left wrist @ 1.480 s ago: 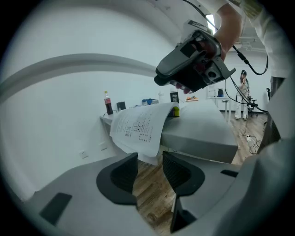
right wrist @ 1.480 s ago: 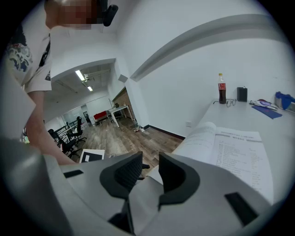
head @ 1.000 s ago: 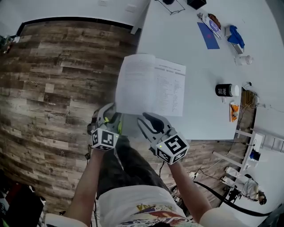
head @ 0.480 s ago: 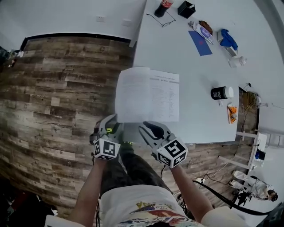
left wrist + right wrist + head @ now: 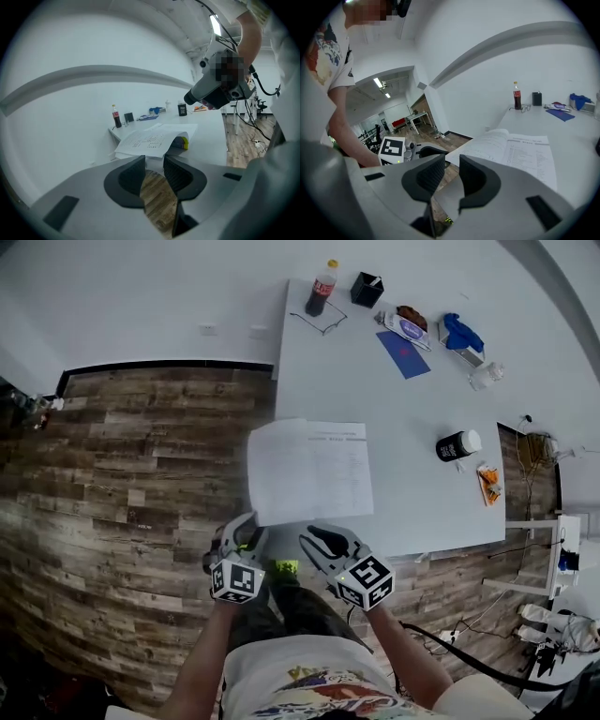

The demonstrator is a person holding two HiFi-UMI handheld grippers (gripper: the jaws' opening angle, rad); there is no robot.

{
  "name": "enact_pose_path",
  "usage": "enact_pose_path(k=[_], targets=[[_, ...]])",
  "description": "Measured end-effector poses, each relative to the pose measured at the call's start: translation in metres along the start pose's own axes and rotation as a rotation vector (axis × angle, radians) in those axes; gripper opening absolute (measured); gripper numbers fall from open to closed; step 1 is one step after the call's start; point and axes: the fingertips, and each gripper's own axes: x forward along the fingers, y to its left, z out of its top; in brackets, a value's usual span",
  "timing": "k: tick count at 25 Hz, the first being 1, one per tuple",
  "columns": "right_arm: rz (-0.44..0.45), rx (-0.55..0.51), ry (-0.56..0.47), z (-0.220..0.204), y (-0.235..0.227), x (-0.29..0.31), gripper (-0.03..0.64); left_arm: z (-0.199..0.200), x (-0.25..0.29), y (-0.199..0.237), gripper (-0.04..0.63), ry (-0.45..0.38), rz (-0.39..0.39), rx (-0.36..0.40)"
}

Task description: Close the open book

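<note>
The open book (image 5: 309,470) lies with its printed pages up at the near left corner of the white table (image 5: 412,409), and its left page hangs past the table's left edge. My left gripper (image 5: 246,526) and right gripper (image 5: 312,538) hover side by side just short of the book's near edge, over the floor, apart from it. In the left gripper view the left gripper (image 5: 153,161) is open with nothing between its jaws, which have just been closing a little; the book (image 5: 150,140) lies ahead. The right gripper (image 5: 452,164) is open and holds nothing, with the book (image 5: 520,147) ahead to its right.
At the table's far end stand a cola bottle (image 5: 322,289), a black pen cup (image 5: 367,289), glasses (image 5: 319,320), a blue notebook (image 5: 404,354) and a blue cloth (image 5: 462,334). A black jar (image 5: 457,444) and an orange packet (image 5: 488,484) sit at the right. Wood floor (image 5: 141,465) lies left.
Both grippers have risen and drawn back from the book's near edge, which they overlapped before. The book stays open and has not moved on the table.
</note>
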Motion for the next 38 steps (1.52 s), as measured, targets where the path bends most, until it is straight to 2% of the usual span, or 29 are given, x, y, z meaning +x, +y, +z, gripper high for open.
enact_pose_path(k=[18,31,38], targets=[[-0.038,0.021,-0.08,0.025,-0.02,-0.033,0.092,0.071,-0.007,-0.019,0.129,0.004,-0.075,0.092],[-0.057,0.032,-0.149,0.043,-0.049,-0.055,0.092,0.117,0.011,-0.041,0.129,-0.021,-0.15,0.188],[-0.053,0.025,-0.197,0.063,-0.065,-0.069,0.092,0.138,0.03,-0.053,0.129,-0.037,-0.183,0.215]])
